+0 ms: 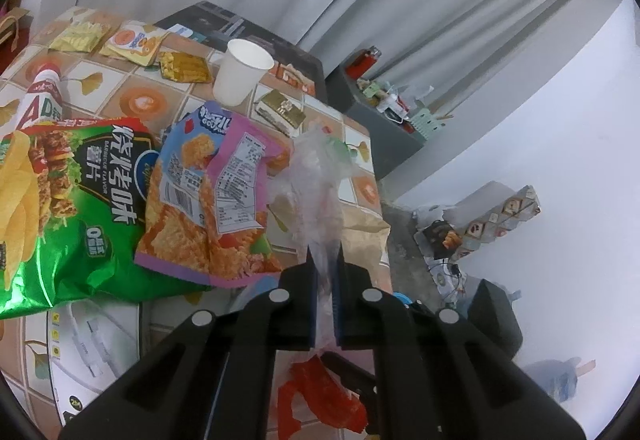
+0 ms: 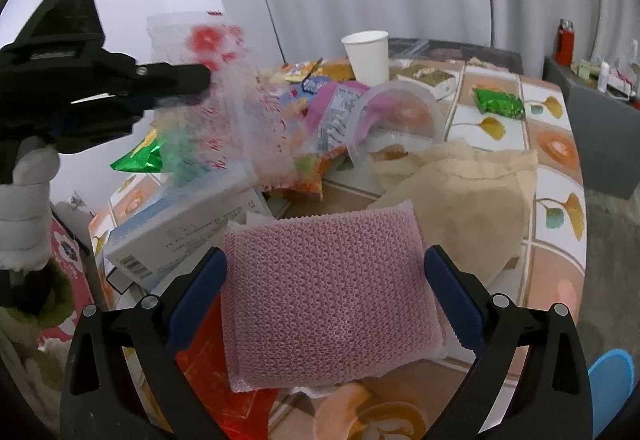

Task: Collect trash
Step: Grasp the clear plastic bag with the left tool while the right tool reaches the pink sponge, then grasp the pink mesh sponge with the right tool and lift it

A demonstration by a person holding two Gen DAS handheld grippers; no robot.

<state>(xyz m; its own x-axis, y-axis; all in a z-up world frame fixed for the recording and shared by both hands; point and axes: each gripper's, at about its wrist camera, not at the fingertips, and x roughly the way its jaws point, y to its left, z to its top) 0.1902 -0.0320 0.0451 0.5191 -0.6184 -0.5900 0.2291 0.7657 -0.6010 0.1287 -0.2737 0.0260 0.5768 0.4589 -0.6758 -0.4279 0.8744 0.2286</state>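
Left wrist view: left gripper (image 1: 325, 272) jaws pinching clear plastic bag (image 1: 316, 195), lifted off cluttered surface (image 1: 362, 143). Right gripper (image 2: 326, 300) jaws spread around pink sponge (image 2: 328, 296), not clamped. Next, probably: carrying bag to bin, none visible.

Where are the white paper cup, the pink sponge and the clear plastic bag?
white paper cup (image 1: 240, 73): left wrist view, its side wall.
pink sponge (image 2: 328, 292): right wrist view, middle of its top.
clear plastic bag (image 1: 316, 195): left wrist view, its crumpled middle.

clear plastic bag (image 1: 316, 175) | crumpled, red-printed | pinched, hanging lifted above snack wrappers (image 1: 216, 195)
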